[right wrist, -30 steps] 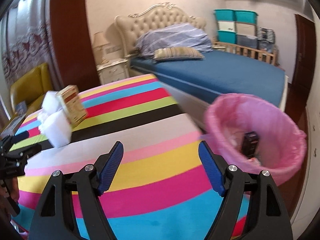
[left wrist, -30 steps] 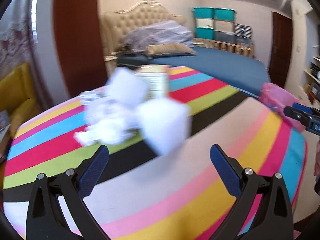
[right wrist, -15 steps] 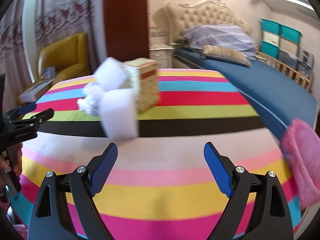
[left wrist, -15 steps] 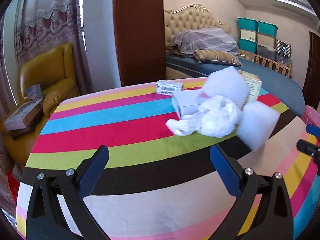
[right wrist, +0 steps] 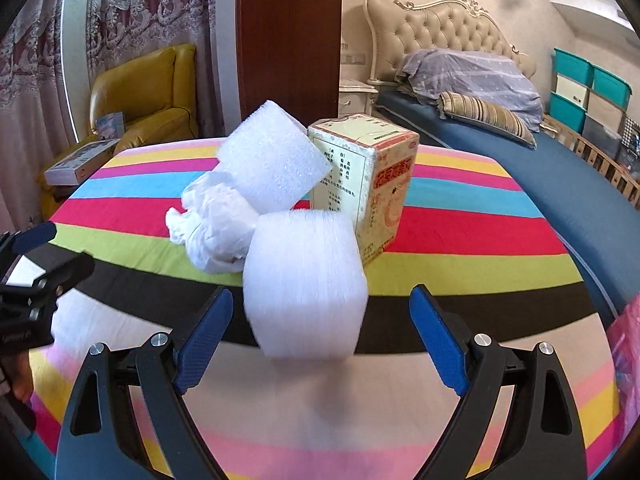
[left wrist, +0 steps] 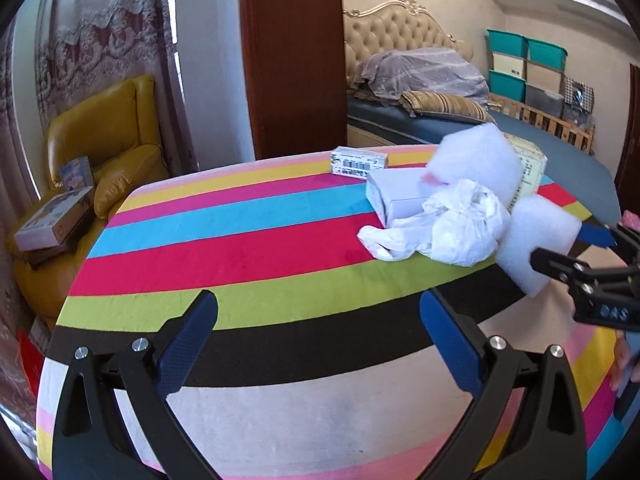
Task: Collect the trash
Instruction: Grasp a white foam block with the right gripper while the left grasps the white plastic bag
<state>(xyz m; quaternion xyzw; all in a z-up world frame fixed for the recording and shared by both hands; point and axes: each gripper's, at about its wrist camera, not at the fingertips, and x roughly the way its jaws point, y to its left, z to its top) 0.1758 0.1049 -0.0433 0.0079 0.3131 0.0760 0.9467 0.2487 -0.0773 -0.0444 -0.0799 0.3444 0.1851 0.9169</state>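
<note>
Black-framed claw [right wrist: 320,336], blue ribbed pads [right wrist: 206,342], silver screws, white lettering

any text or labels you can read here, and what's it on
"DAS": right tongs' black body, left view.
Barcode box: barcode and print too small to read.
Yellow carton: columns of characters and red print, too blurred to read.
Box on the armchair: print unreadable.

Pink bin [right wrist: 626,360] — cut off by frame edge — contents hidden.

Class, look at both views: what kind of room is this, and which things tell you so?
Most likely a bedroom: a bed with a tufted headboard, a striped pillow and a bedside cabinet.
</note>
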